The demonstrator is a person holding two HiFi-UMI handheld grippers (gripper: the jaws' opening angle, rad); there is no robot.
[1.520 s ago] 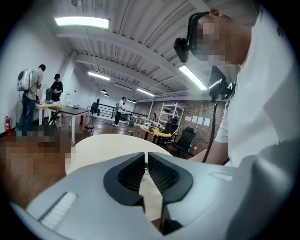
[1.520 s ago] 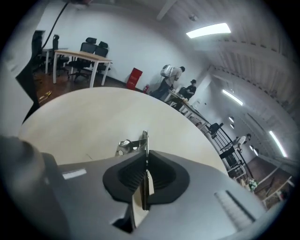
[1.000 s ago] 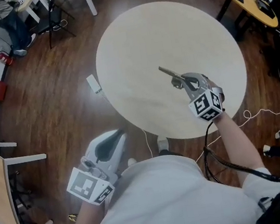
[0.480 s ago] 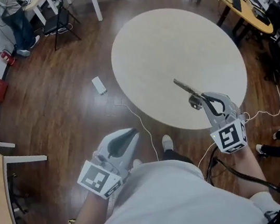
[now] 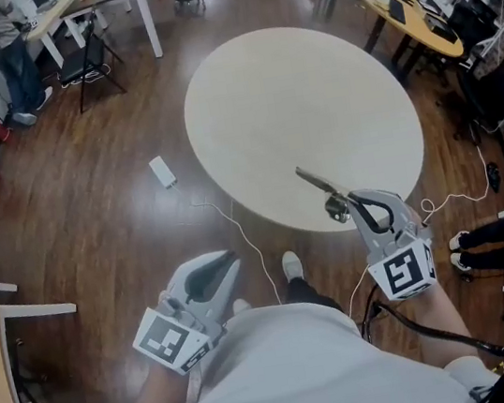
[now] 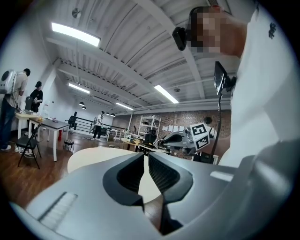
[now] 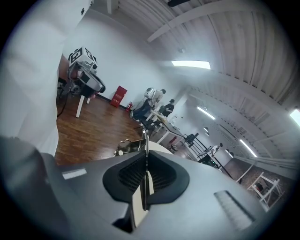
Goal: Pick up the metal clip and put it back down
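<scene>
While a second ago your right gripper point(image 5: 355, 205) held the metal clip point(image 5: 318, 186) over the middle of the round table point(image 5: 292, 94), it is now drawn back to the near rim, jaws pressed together on the clip, and only the clip's front end reaches over the top. Your left gripper point(image 5: 228, 261) stays low over the wooden floor point(image 5: 94, 221), apart from the rim, jaws slightly spread around nothing. Only the right gripper view shows the clip standing edge-on in the grip.
</scene>
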